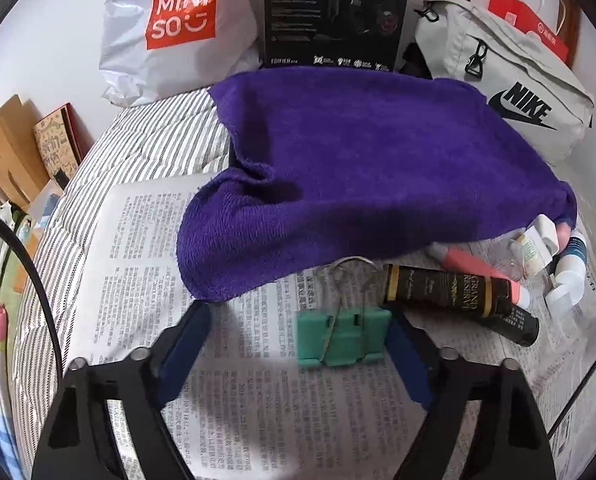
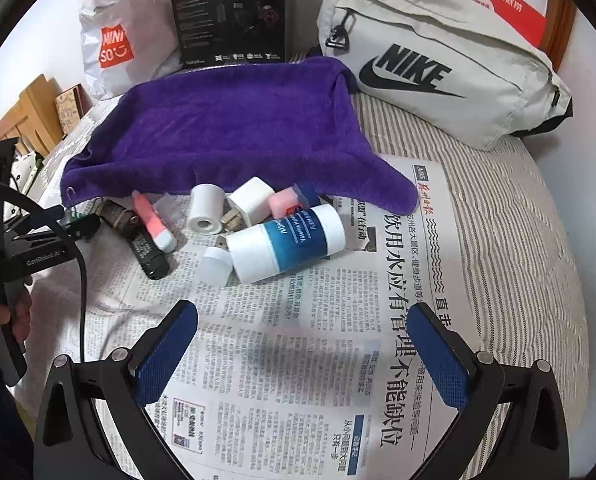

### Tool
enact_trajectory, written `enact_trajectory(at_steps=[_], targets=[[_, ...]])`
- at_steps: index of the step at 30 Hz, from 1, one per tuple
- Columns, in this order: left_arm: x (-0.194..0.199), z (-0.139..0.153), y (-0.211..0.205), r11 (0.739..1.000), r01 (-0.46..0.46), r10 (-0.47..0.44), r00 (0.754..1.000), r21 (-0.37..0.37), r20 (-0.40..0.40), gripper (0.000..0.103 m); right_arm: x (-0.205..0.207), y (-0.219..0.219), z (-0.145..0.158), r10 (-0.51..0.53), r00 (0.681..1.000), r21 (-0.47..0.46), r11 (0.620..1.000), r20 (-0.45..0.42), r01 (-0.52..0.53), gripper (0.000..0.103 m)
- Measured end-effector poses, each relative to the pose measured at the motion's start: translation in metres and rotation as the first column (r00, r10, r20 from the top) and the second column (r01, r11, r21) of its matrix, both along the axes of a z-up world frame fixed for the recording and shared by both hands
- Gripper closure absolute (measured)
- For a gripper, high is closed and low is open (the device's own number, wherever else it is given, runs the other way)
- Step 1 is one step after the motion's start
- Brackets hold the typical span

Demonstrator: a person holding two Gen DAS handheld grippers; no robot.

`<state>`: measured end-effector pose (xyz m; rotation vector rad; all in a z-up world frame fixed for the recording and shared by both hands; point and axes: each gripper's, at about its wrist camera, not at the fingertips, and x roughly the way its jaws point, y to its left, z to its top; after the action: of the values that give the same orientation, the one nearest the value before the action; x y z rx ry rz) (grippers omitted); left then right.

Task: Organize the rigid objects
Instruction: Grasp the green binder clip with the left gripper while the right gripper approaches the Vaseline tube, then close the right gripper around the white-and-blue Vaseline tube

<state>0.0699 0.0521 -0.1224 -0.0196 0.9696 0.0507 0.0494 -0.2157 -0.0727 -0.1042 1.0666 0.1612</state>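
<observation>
Green binder clip [image 1: 342, 336] on newspaper [image 1: 146, 248], between left gripper [image 1: 298, 332] fingers, touching right one only, gripper partly open, holding nothing

Striped bedding [image 2: 517, 216] against a white wall [image 1: 50, 40], brightly lit.
</observation>
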Motion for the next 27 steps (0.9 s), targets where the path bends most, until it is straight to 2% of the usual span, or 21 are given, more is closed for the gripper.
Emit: enact_trajectory(at_steps=[7,14,17,21,27], targets=[[-0.013,0.003,-0.001,0.999,0.015,-0.012,0.997,-0.029,0.072,0.063,0.011,-0.014,0.000,-0.035,0.999,0.040,0.999,0.017,0.034,0.000],[-0.014,0.002,-0.002,0.999,0.018,-0.015,0.996,-0.033,0.085,0.064,0.027,-0.018,-0.005,-0.040,0.999,0.073,0.997,0.035,0.037,0.001],[-0.013,0.002,-0.004,1.000,0.019,-0.019,0.997,-0.007,0.081,0.064,0.030,-0.013,-0.012,0.019,0.999,0.108,0.994,0.039,-0.023,0.001],[-0.014,0.001,-0.002,1.000,0.021,-0.019,0.996,-0.023,0.083,0.064,0.033,0.002,-0.024,0.093,0.995,0.063,0.993,0.041,-0.095,0.001],[-0.014,0.001,-0.004,1.000,0.022,-0.021,0.996,-0.012,0.083,0.064,0.044,0.011,-0.036,0.134,0.989,0.004,0.991,0.061,-0.134,0.001]])
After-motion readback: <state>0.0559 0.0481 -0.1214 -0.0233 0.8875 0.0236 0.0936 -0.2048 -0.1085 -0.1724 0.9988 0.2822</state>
